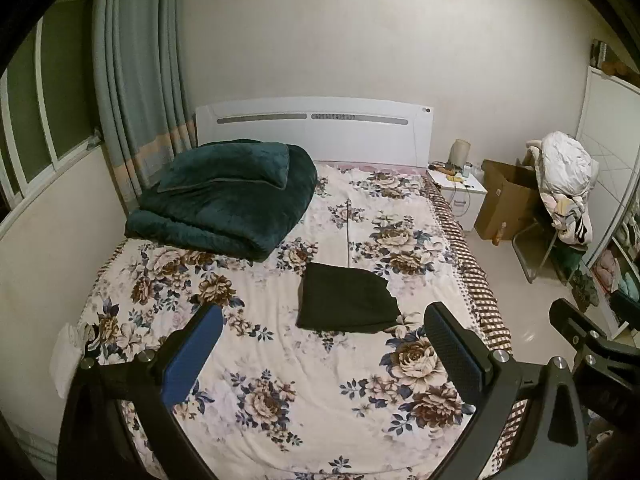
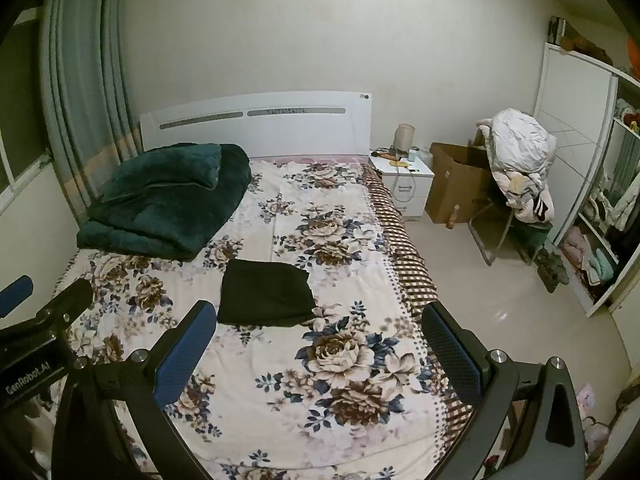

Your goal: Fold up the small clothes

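We hold the left gripper [image 1: 322, 332] and the right gripper [image 2: 316, 330] above the near end of the bed [image 1: 280, 400], both with jaws spread wide and nothing between their blue pads [image 1: 192, 356]. The dark garment [image 1: 346, 300], already folded into a compact rectangle, lies flat on the floral bedspread [image 2: 340, 360] near the middle of the mattress. From the left wrist it sits ahead of the gripper, between the lines of the two fingers and apart from both. From the right wrist it sits ahead and toward the left finger [image 2: 182, 350], its near edge just beyond that fingertip, not touching. A folded green blanket [image 1: 224, 204] rests farther back by the white headboard [image 1: 312, 128], well apart from the garment.
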